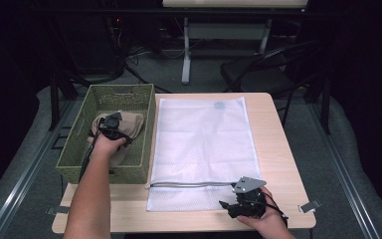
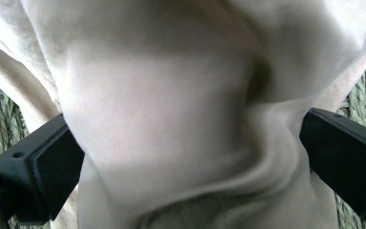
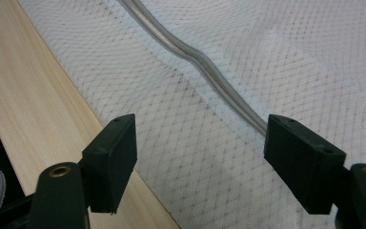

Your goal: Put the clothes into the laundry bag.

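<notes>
The left hand-held gripper (image 1: 110,125) is seen lowered into a green woven basket (image 1: 95,168) at the left of the table (image 1: 273,124). Its jaws are spread wide, and a bunched beige cloth (image 2: 171,109) lies between them. In the left gripper view the fabric bulges up between the two black pads (image 2: 52,171); whether it is touched by the pads cannot be told, and no pinch is shown. The woven basket floor is visible just outside each jaw, past the edges of the cloth.

The right hand-held gripper (image 1: 238,205) is held low at the near right corner of the table, with its jaws spread wide as well. Beneath and ahead of it a white mesh laundry bag (image 1: 204,144) is spread flat on the table, just beside the basket. In the right gripper view the mesh fills the space between the open jaws, and the bag's zipper (image 3: 195,62) is seen running slantwise ahead of them toward the right-hand jaw. Nothing is clamped by this gripper. Bare wood of the table is visible just beyond its left-hand jaw, along the edge of the mesh.

The two grippers are well apart, with the near part of the bag lying between them.
</notes>
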Demonstrator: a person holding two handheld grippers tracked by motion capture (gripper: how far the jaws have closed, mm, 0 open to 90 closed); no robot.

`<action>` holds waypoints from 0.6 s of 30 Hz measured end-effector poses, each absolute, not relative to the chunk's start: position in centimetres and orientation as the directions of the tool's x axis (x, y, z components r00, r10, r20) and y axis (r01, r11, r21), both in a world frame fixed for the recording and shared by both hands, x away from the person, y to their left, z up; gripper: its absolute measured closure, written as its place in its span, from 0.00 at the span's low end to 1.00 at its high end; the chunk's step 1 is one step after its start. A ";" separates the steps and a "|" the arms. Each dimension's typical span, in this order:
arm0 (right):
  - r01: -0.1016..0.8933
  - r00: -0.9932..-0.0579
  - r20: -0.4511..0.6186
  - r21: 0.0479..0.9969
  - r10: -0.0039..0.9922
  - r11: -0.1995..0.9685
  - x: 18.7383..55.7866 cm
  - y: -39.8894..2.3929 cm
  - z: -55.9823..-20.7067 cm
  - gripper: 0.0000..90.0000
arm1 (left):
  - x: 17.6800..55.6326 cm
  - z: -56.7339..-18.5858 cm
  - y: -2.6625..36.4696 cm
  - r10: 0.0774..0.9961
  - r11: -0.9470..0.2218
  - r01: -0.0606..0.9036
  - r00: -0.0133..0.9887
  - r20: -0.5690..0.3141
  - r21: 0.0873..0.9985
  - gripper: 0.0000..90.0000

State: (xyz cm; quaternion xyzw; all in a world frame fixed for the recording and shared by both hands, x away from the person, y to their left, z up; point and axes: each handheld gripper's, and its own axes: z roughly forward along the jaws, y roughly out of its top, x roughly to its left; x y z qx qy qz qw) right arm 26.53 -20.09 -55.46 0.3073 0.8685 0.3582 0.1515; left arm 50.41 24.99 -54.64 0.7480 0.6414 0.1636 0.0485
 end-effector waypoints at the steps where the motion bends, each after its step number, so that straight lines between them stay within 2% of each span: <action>1: 0.426 -0.765 -0.043 0.715 0.642 0.555 26.5 -20.1 -55.5 0.30 | 50.4 -54.6 25.0 0.975 -0.173 0.944 0.124 0.183 0.282 0.00; 18: 0.426 -0.766 -0.042 0.713 0.641 0.556 26.6 -20.1 -55.5 0.30 | 50.3 -54.8 25.0 0.977 -0.164 0.944 0.115 0.181 0.286 0.00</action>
